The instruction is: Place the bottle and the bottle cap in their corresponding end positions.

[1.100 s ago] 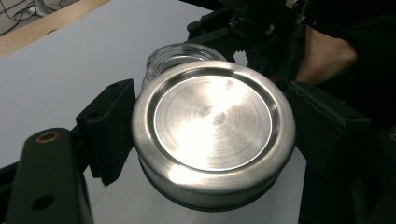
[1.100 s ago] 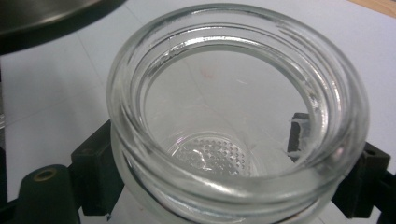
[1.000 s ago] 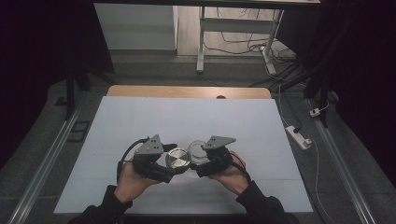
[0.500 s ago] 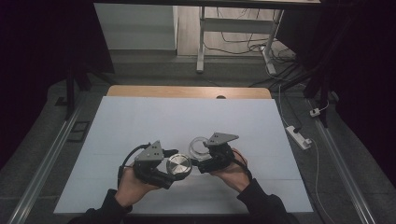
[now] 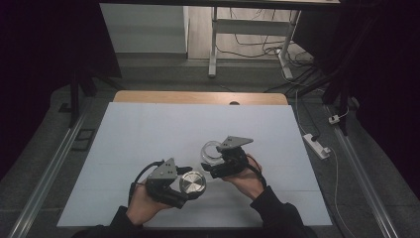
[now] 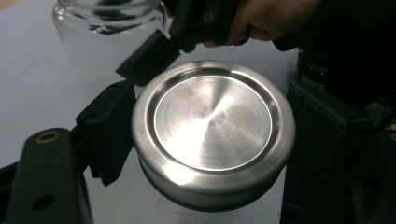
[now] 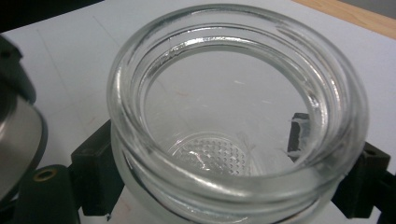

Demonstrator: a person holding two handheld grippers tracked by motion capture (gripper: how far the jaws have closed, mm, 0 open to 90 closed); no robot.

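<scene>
A white sheet (image 5: 148, 134) covers the wooden table (image 5: 198, 97), its far edge exposed.

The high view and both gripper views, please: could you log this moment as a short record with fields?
surface: white table top
left claw: shut on metal lid, gripped at its sides
right claw: shut on glass jar, gripped around its body
jar state: open, upright, looks empty
lid versus jar: apart, lid nearer the person and to the jar's left in the high view
off table: power strip on the floor at right
</scene>
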